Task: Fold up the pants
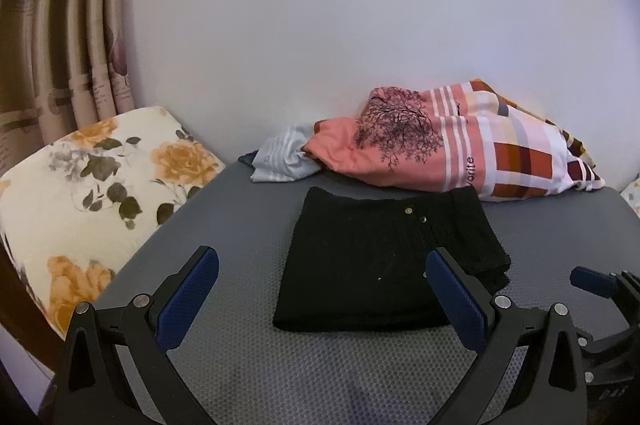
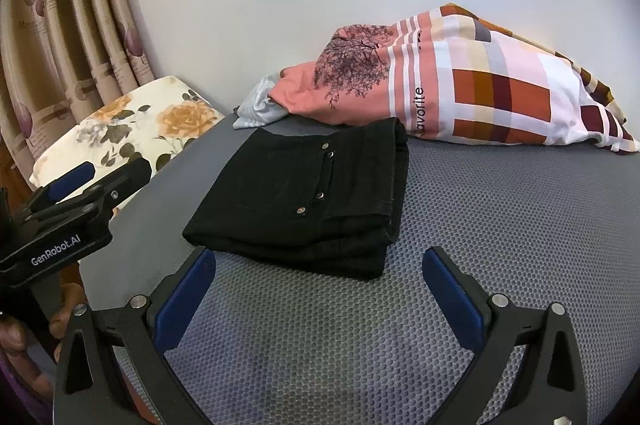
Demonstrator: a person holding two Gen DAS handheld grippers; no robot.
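Black pants lie folded into a compact rectangle on the grey dotted mat; they also show in the right wrist view with metal rivets on top. My left gripper is open and empty, held just above the mat in front of the pants. My right gripper is open and empty, in front of the pants' near edge. The left gripper also shows at the left of the right wrist view.
A pink, white and orange patterned cloth pile and a light striped garment lie behind the pants against the white wall. A floral cushion sits at the left. Curtains hang at the far left.
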